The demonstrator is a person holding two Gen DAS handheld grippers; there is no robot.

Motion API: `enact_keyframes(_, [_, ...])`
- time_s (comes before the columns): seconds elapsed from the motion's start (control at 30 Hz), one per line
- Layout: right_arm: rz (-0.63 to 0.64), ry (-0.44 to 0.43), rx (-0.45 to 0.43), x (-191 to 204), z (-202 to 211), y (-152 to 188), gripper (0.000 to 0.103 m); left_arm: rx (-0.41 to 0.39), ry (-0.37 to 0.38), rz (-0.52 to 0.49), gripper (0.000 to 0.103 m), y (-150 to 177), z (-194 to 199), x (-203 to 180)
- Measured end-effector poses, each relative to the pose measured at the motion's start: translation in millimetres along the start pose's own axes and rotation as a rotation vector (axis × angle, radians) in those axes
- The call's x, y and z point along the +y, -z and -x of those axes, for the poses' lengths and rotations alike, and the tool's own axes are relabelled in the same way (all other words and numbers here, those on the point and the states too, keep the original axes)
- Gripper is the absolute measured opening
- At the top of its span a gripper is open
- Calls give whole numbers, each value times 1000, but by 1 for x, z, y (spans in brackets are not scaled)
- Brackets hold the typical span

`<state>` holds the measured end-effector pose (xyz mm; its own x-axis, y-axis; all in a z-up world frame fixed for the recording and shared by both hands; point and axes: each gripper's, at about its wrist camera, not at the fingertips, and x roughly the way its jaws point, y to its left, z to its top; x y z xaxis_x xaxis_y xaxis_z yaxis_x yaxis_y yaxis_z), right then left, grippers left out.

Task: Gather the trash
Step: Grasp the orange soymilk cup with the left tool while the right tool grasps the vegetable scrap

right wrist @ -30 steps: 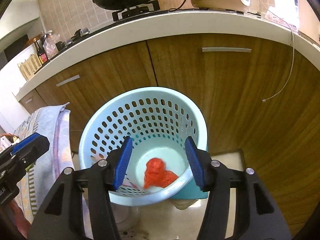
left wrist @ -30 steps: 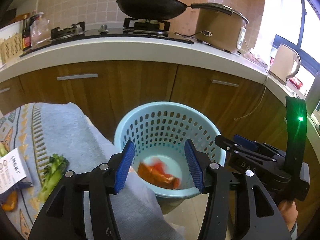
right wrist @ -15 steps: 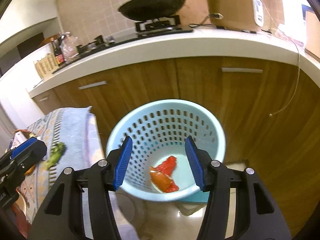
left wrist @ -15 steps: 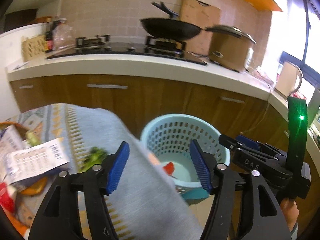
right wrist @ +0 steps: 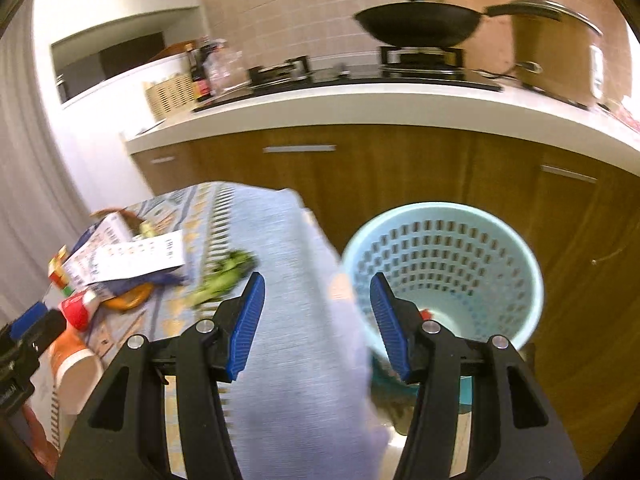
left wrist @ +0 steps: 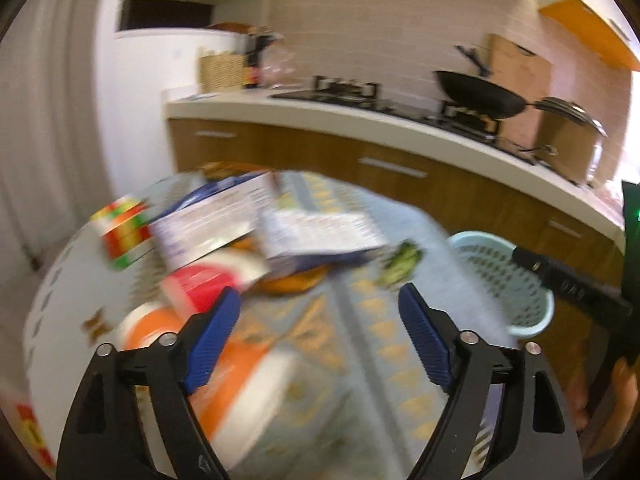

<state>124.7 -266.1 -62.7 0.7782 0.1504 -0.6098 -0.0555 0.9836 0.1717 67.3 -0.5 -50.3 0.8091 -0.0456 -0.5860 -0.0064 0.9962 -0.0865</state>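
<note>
My left gripper (left wrist: 320, 340) is open and empty above a cloth-covered table (left wrist: 360, 312). On the table lie blurred trash items: white printed cartons (left wrist: 316, 232), a red and green box (left wrist: 126, 232), a red packet (left wrist: 200, 284), an orange and white container (left wrist: 160, 324) and a green vegetable scrap (left wrist: 400, 264). My right gripper (right wrist: 316, 320) is open and empty over the table's corner, beside the light blue perforated basket (right wrist: 460, 248). A bit of red trash (right wrist: 426, 314) shows inside it. The basket also shows in the left wrist view (left wrist: 504, 276).
Wooden kitchen cabinets (right wrist: 400, 168) with a white counter (right wrist: 360, 104) stand behind the basket. A black wok (right wrist: 416, 24) and a pot (right wrist: 556, 48) sit on the stove. The green scrap (right wrist: 224, 276) and cartons (right wrist: 128, 260) lie left of my right gripper.
Both grippers have swung left and away from the basket toward the table. The left wrist view now faces the pile of trash on the cloth. Both stay open.
</note>
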Motion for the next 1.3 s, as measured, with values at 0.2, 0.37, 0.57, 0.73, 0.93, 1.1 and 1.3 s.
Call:
enact_keyframes(0.2, [66,-41,20,44,-1,10,52,74,-34,76,81,33,11,47])
enact_keyframes(0.37, [111,-58,44,70,-4,18,52,105,-67,65,81,55,8,56])
enact_keyframes(0.57, [114,-76,82,87,-24,20,52,112,-130,42,77,58,-1,59])
enact_keyframes(0.73, [25,-77,168,80,-63,13,52,142,-124,82,61,60,-6,68])
enact_keyframes(0.93, [-77,-111,242,77,-96,7,52,119,-162,104,43,54,-2,83])
enact_keyframes(1.1, [-114,-69,267,85,-115,1,52,119,-168,168,27,50,-4,109])
enact_keyframes(1.3, [-87,4,260,97,-128,-1,52,102,-156,207,15,48,-2,126])
